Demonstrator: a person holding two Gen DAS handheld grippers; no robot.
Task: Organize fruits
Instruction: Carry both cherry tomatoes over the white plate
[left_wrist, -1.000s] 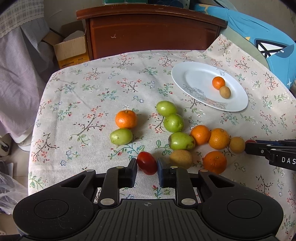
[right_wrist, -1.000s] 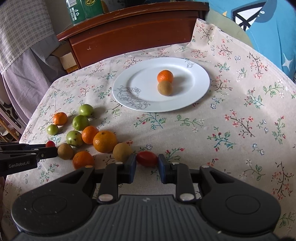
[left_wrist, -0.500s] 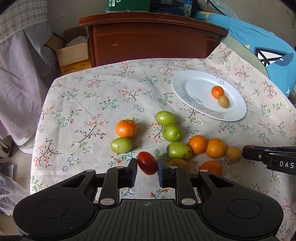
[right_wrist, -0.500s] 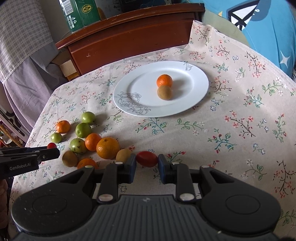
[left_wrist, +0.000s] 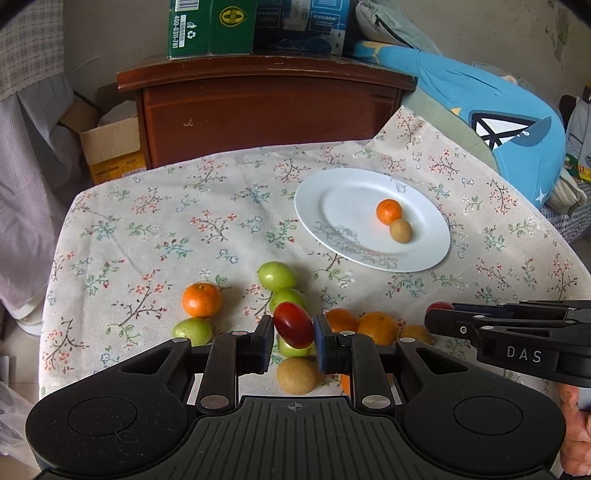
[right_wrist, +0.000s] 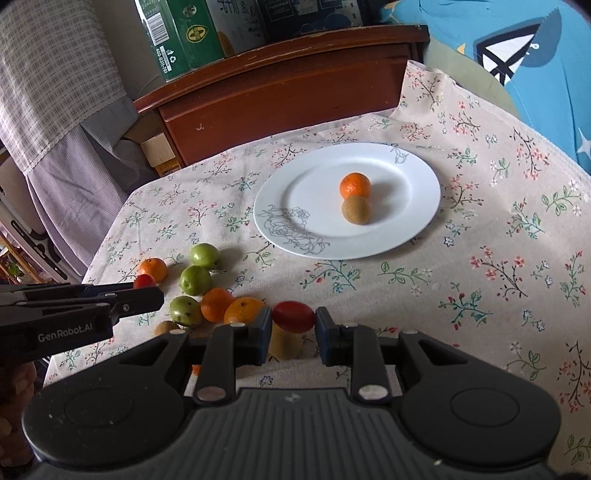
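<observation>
My left gripper (left_wrist: 293, 334) is shut on a red cherry tomato (left_wrist: 293, 325) and holds it above the loose fruit. My right gripper (right_wrist: 293, 325) is shut on another red cherry tomato (right_wrist: 293, 316), also lifted. A white plate (left_wrist: 343, 199) at the back right holds an orange (left_wrist: 388, 211) and a kiwi (left_wrist: 400, 231); the plate shows in the right wrist view too (right_wrist: 406, 170). Loose oranges (left_wrist: 201, 300), green fruits (left_wrist: 276, 275) and kiwis (left_wrist: 297, 374) lie on the floral tablecloth below the grippers.
A dark wooden cabinet (left_wrist: 266, 107) stands behind the table with a green carton (left_wrist: 210, 27) on top. A cardboard box (left_wrist: 110, 147) is at the back left. A blue cushion (left_wrist: 509, 118) lies at the right. The table edge drops off at the left.
Both grippers have risen and pulled back from the table with their tomatoes, so the fruit and plate sit lower and farther off in both views.
</observation>
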